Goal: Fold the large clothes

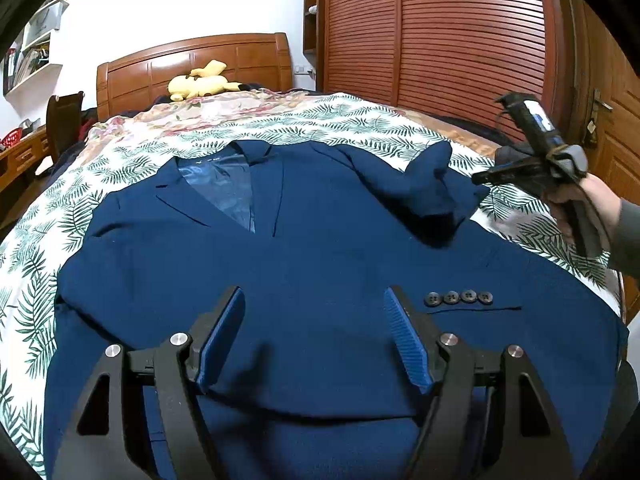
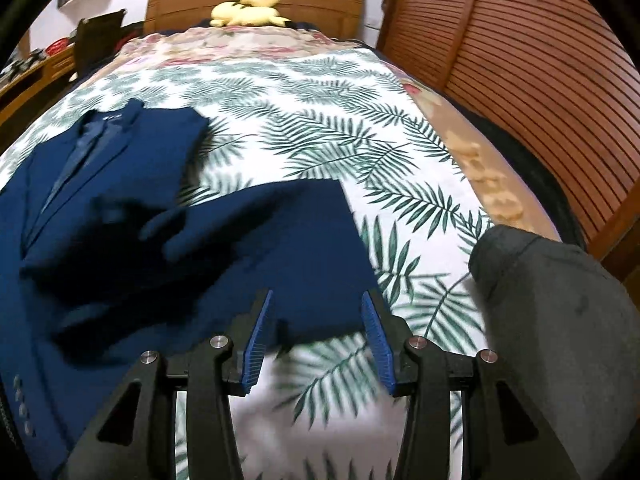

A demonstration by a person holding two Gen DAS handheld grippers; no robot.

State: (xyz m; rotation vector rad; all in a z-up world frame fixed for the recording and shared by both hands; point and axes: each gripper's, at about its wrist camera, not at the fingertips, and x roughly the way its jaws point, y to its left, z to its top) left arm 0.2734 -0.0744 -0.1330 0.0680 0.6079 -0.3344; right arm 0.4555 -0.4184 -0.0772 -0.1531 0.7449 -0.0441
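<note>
A navy blue suit jacket [image 1: 280, 264] lies front up on the bed, collar toward the headboard. One sleeve with several dark buttons [image 1: 460, 297] is folded across its lower front. The other sleeve [image 1: 432, 184] lies bunched at the jacket's right shoulder. My left gripper [image 1: 314, 304] is open and empty just above the jacket's lower middle. My right gripper [image 2: 318, 312] is open and empty over the bunched sleeve's end [image 2: 280, 240]; it also shows in the left wrist view [image 1: 486, 178], held beside that sleeve. The jacket's collar shows in the right wrist view [image 2: 108, 120].
The bed has a palm-leaf sheet [image 2: 320, 120] and a wooden headboard [image 1: 192, 64] with a yellow plush toy [image 1: 200, 82]. A slatted wooden wardrobe [image 1: 440, 32] stands on the right. A desk and chair [image 1: 60, 120] stand on the left. A grey sleeve [image 2: 560, 312] is at right.
</note>
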